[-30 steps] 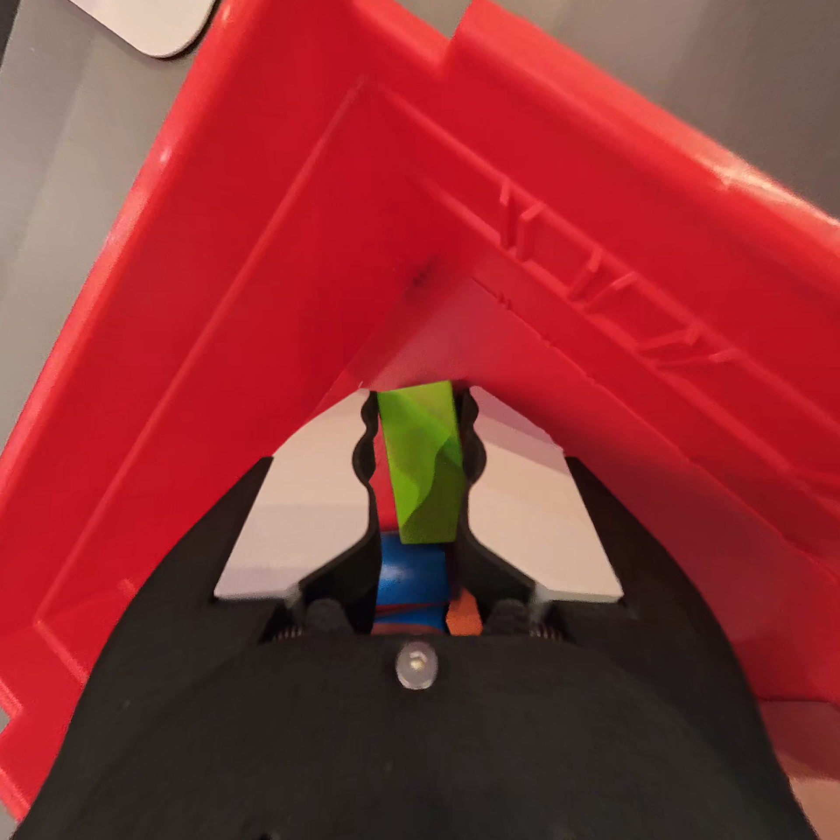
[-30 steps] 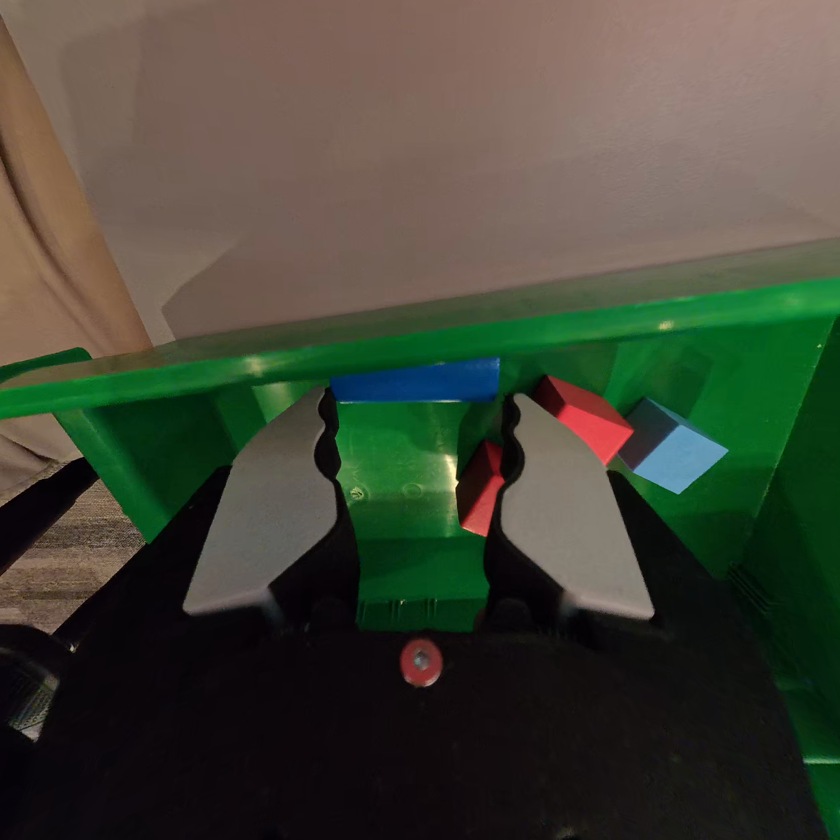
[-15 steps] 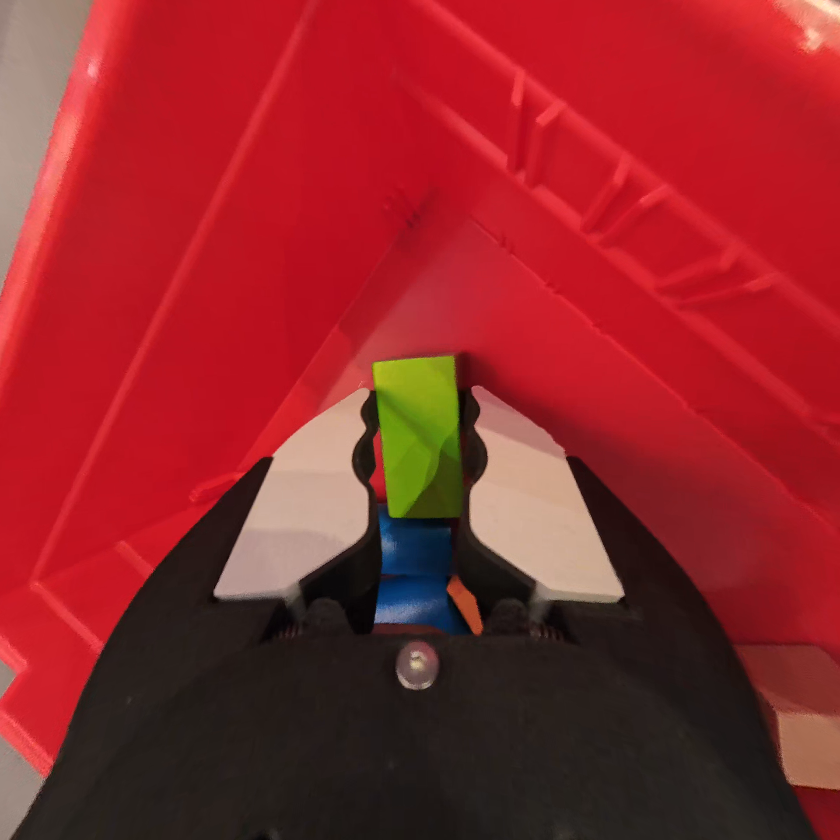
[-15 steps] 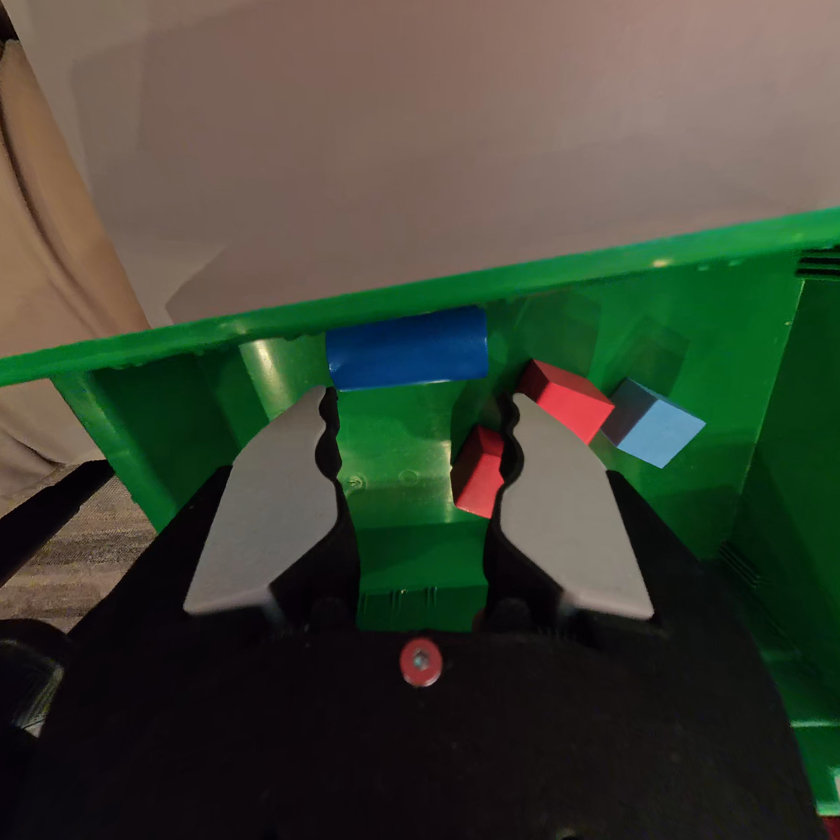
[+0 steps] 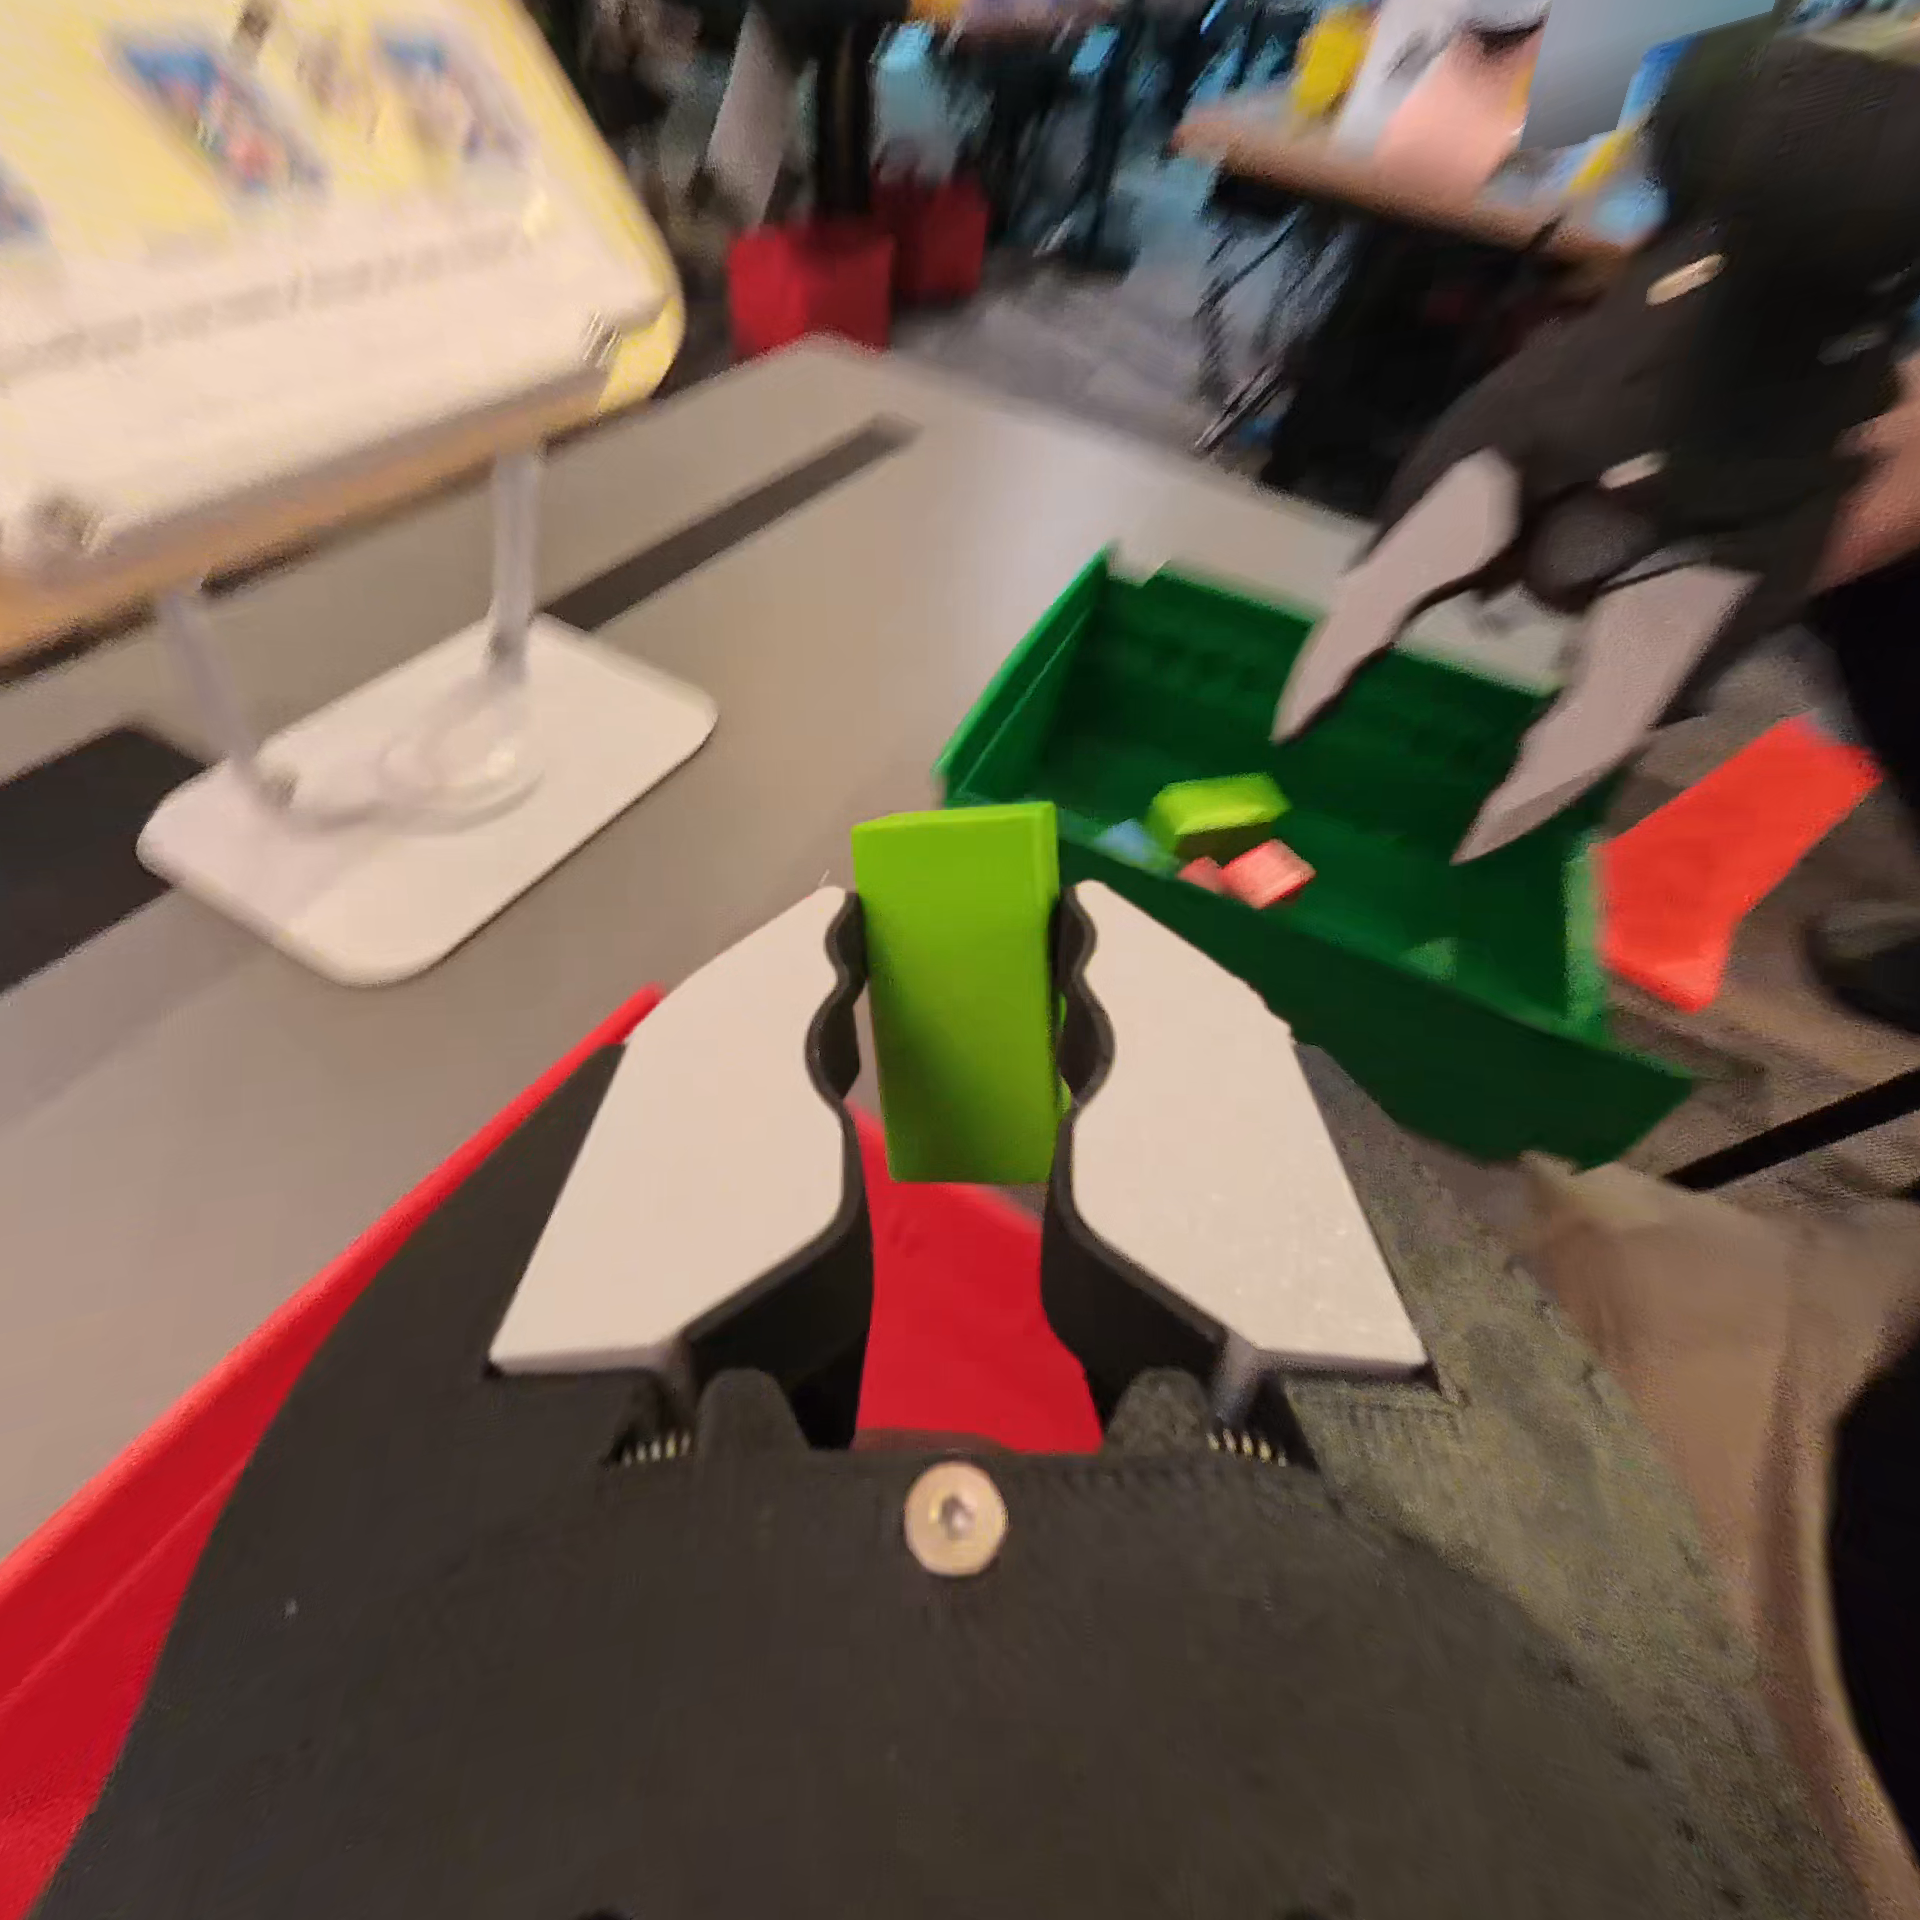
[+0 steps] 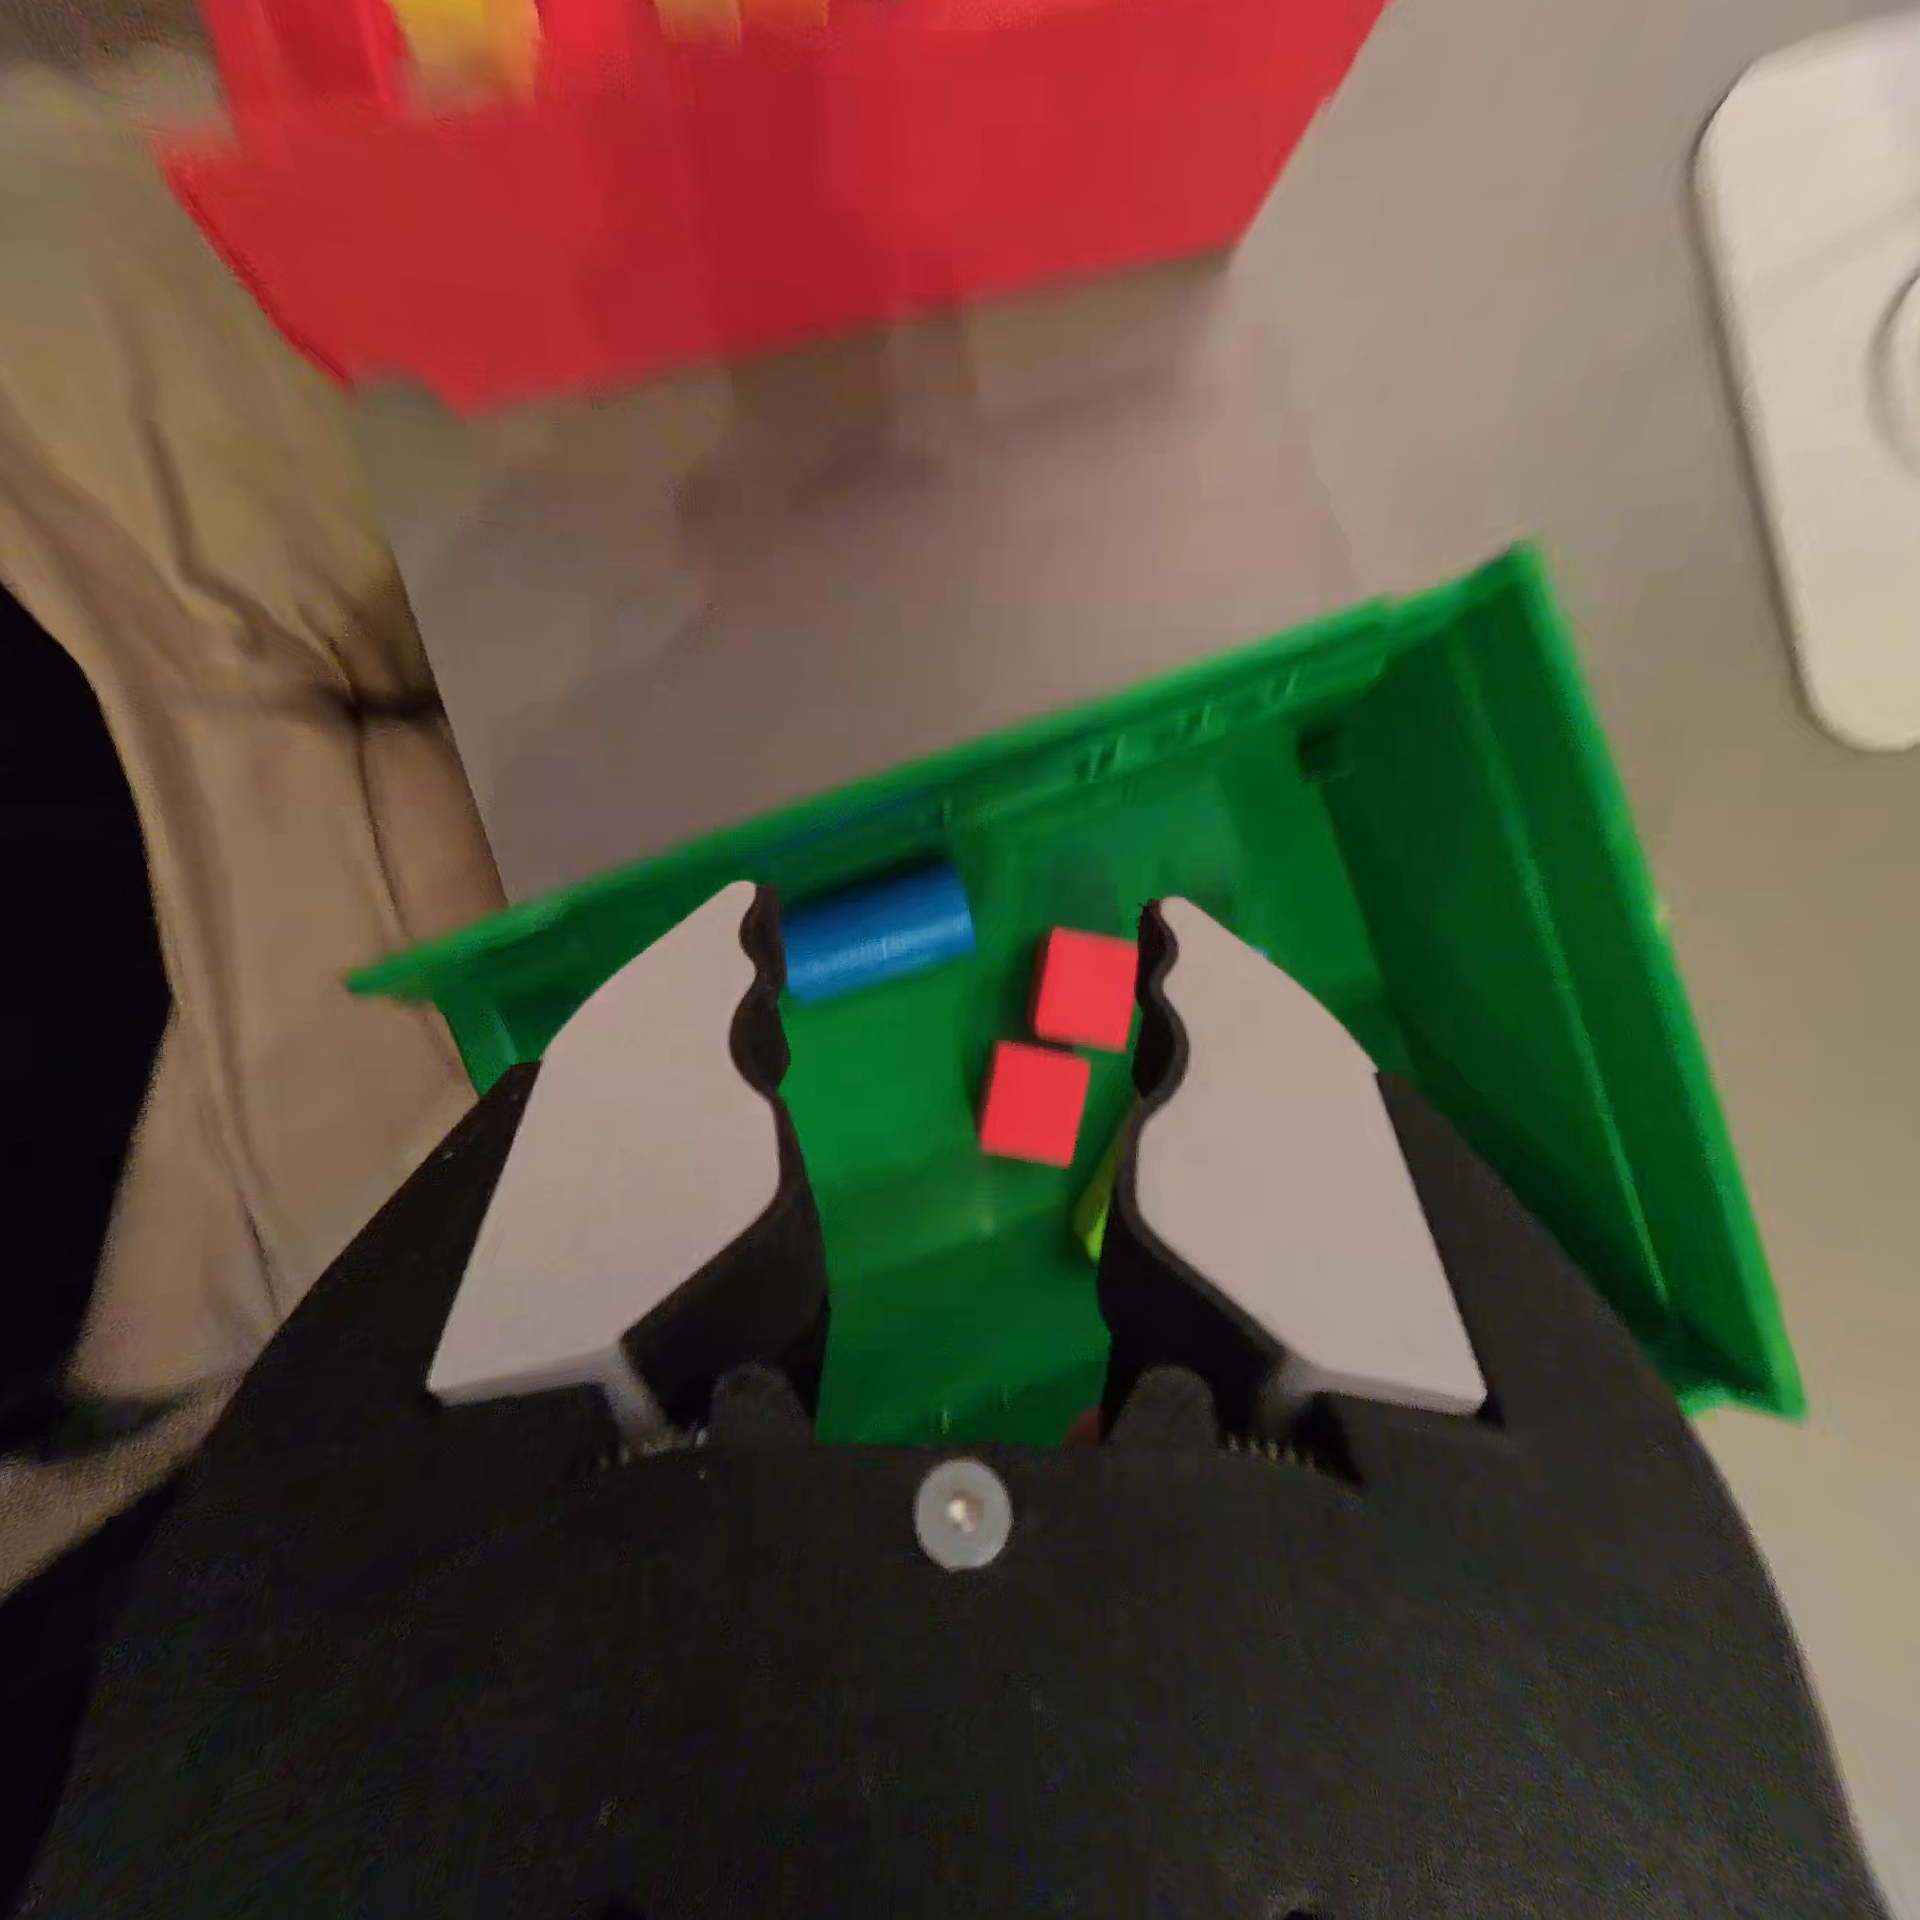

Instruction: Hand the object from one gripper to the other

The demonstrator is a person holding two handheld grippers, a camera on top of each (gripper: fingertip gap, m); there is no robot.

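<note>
My left gripper [image 5: 958, 914] is shut on a lime green block [image 5: 961, 987] and holds it upright in the air above the red bin [image 5: 208, 1455]. My right gripper [image 6: 948, 914] is open and empty, hovering above the green bin [image 6: 1538, 935]. It also shows in the left wrist view [image 5: 1382, 790], to the upper right of the block and apart from it. The green bin [image 5: 1351, 997] holds a blue cylinder [image 6: 878, 945], two red cubes [image 6: 1086, 987] and a lime green block [image 5: 1216, 816].
A white sign stand [image 5: 416, 821] sits on the grey table [image 5: 883, 582] at the left. The red bin [image 6: 727, 187] lies beyond the green bin in the right wrist view. Beige cloth [image 6: 208, 727] hangs at the table edge. The background is blurred. There is about 20 cm between the tips of the two grippers.
My left gripper lifted the lime green block out of the red bin and swung toward the green bin. My right gripper rose above the green bin, staying open.
</note>
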